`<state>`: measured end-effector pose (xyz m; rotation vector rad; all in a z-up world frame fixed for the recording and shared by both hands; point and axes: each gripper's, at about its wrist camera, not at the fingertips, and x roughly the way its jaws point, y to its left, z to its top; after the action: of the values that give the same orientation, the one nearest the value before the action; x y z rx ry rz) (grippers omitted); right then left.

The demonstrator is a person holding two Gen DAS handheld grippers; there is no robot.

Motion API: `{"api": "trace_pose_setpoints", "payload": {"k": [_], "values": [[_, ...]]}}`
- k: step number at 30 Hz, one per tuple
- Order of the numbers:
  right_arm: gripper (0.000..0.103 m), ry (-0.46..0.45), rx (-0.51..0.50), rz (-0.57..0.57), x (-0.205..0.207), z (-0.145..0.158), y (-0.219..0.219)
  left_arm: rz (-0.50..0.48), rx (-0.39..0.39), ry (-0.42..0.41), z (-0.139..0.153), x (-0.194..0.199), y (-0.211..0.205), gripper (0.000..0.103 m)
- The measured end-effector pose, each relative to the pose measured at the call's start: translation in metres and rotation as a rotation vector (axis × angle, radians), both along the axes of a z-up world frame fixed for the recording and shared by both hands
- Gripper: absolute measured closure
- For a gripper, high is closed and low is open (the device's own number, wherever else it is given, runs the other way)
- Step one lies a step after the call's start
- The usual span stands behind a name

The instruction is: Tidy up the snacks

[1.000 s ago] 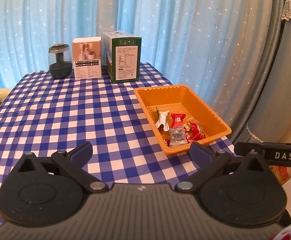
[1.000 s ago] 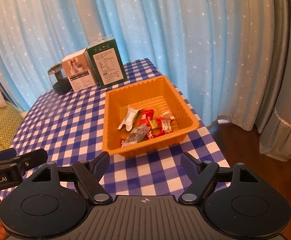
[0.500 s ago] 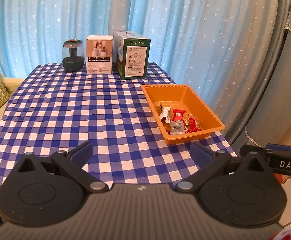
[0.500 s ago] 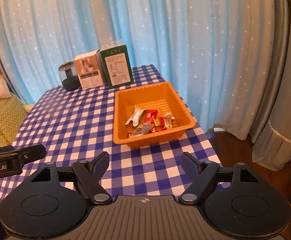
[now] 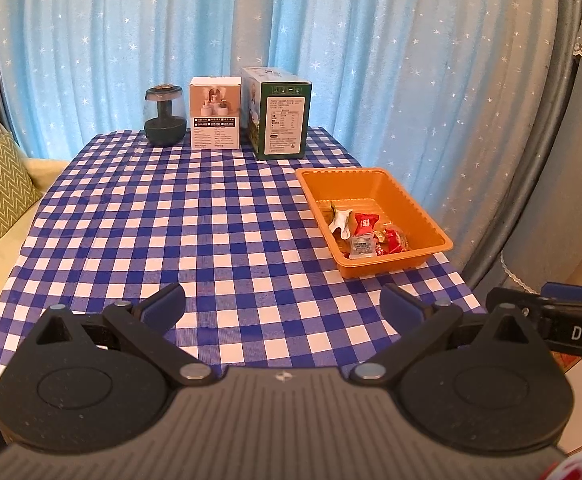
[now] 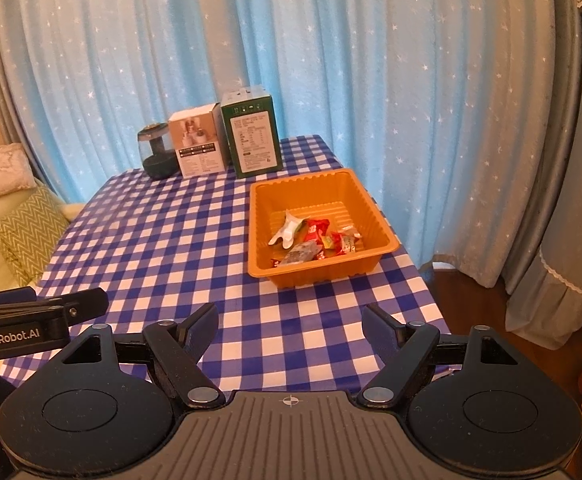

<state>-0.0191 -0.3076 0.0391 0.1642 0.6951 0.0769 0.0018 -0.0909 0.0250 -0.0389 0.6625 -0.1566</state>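
Dark jar [image 5: 164,116]: stands at the far left of the row along the back edge of the checked tablecloth [image 5: 195,216], just beside the boxes; nothing about the task seems to call for touching it.
White box [image 5: 215,113]: upright, between the jar and the green box.
Green box [image 5: 279,118]: upright, the tallest of the row, just behind the tray's far corner.
Left gripper [image 5: 283,306]: jaws spread wide with nothing between them, low over the near edge of the cloth and well apart from the tray.
Cloth: no loose snack shows on it in either view.
Orange tray [image 6: 375,208]: sits near the right edge of the table; its far half is bare.
Snacks [image 6: 315,240]: a small heap of wrapped pieces, red, white and grey, lying in the tray's near half.
Right gripper [image 6: 289,326]: jaws likewise spread and empty, pointing down toward the tray from the near side.
Step in hand: judged done or nearly so. Done well, both grippers leave the tray square, and any further reach comes from above, clear of its near wall.
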Motion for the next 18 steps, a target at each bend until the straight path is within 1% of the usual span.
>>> {"api": "trace_pose_setpoints", "payload": {"k": [18], "values": [[0.024,-0.009,0.005,-0.010,-0.0058,0.0036,-0.0040,-0.023,0.015,-0.015,0.0054,-0.0073,-0.0076,0.000]]}}
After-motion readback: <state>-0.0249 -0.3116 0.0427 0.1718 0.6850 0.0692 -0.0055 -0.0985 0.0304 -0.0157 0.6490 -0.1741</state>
